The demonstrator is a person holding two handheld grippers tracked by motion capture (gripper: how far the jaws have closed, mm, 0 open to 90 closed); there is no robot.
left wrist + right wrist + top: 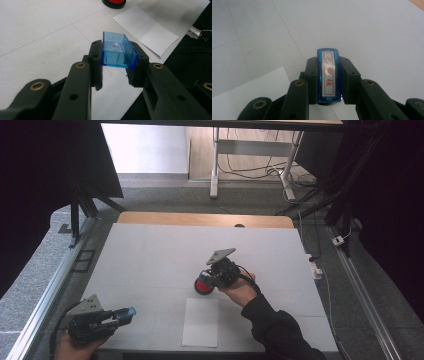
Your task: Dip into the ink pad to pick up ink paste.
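My left gripper (119, 316) rests near the table's front left corner, shut on a clear blue plastic cap (128, 312). In the left gripper view the cap (117, 51) sits crosswise between the jaws of my left gripper (117, 58), open end away. Mid-table, my right gripper (212, 276) hangs at the right edge of a round red ink pad (202, 285) with a black rim. It is shut on a blue stamp (329, 75) whose white label carries red characters. The pad (113, 3) also lies at the top of the left gripper view.
A white sheet of paper (201, 321) lies flat just in front of the ink pad, near the table's front edge; it is seen too in the left gripper view (146, 28) and the right gripper view (249, 92). The table (150, 255) is white with a wooden far edge.
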